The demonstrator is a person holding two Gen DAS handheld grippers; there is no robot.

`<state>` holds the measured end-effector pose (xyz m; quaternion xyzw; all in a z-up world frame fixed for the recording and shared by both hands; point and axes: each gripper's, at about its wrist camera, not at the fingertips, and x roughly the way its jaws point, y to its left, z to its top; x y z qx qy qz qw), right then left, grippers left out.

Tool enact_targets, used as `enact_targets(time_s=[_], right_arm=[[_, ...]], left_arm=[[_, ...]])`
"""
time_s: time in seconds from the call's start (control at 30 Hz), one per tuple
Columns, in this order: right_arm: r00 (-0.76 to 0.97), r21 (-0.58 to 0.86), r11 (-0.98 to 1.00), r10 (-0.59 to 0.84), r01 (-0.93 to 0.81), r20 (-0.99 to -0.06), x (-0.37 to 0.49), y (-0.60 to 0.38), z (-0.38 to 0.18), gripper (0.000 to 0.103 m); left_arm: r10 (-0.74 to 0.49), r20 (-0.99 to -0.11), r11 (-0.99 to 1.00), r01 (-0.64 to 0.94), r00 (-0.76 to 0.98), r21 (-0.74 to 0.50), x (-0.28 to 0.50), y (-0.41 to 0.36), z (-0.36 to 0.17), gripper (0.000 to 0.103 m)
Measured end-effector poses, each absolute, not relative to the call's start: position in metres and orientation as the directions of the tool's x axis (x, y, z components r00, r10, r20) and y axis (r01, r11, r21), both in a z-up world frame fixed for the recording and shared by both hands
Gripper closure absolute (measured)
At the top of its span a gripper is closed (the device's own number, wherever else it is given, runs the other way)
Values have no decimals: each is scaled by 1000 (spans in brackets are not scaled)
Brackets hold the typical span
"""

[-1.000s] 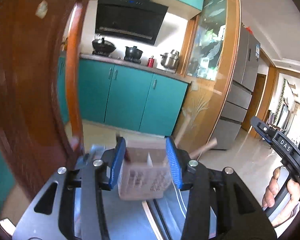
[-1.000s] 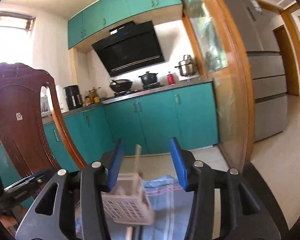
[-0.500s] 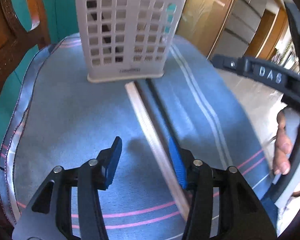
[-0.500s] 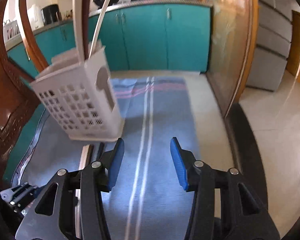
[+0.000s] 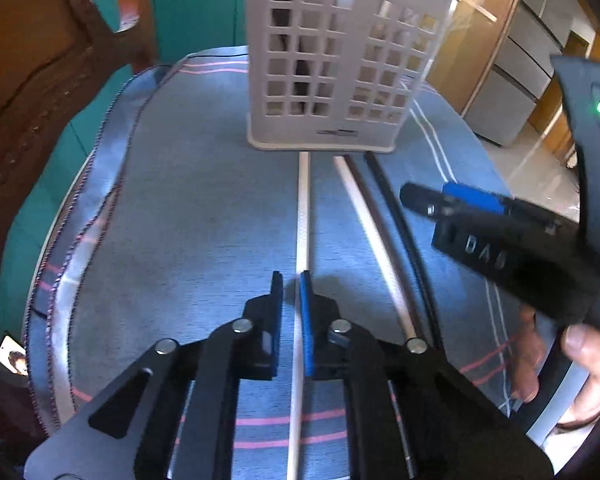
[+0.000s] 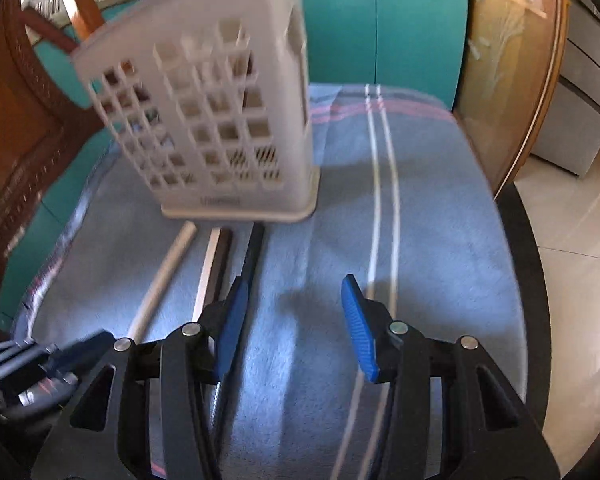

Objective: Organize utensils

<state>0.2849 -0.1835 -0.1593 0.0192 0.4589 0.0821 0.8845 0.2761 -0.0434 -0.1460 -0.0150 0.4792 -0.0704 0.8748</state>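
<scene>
A white slotted utensil basket stands on the blue striped cloth, with utensil handles sticking out of its top. In front of it lie a thin white chopstick, a second pale stick and a black stick. My left gripper has its jaws nearly closed around the thin white chopstick. My right gripper is open and empty above the cloth, just right of the black stick; it also shows in the left wrist view. The basket is ahead-left of it.
A carved wooden chair back stands close on the left. Teal cabinets and a wood-framed glass panel are behind the table. The table's dark right edge drops to a tiled floor.
Both grippers tilted down from the kitchen to the table. My left gripper came down over the thin white chopstick and its jaws closed around it. The right gripper moved closer to the sticks.
</scene>
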Motion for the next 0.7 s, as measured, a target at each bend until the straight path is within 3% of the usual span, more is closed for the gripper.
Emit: enact_targets(time_s=[0.17, 0.23, 0.3, 0.33, 0.47, 0.7], right_arm=[[546, 77, 981, 162, -175, -822, 284, -169, -163, 57], [554, 40, 980, 142, -192, -820, 281, -162, -165, 66], [555, 27, 974, 151, -224, -818, 278, -155, -165, 86], [556, 28, 972, 157, -232, -816, 276, -154, -165, 91], [544, 97, 966, 216, -240, -811, 272, -159, -163, 97], [582, 176, 971, 237, -160, -778, 265, -192, -153, 97]], left_arm=[[-160, -836, 986, 119, 526, -113, 273, -40, -145, 97], [-170, -837, 984, 127, 520, -121, 272, -42, -146, 98], [-173, -839, 984, 134, 515, -120, 271, -45, -147, 98], [-174, -840, 983, 136, 514, -120, 270, -46, -148, 99], [-181, -833, 982, 138, 523, -127, 266, -46, -145, 99], [-238, -806, 969, 191, 542, -158, 254, -54, -131, 99]])
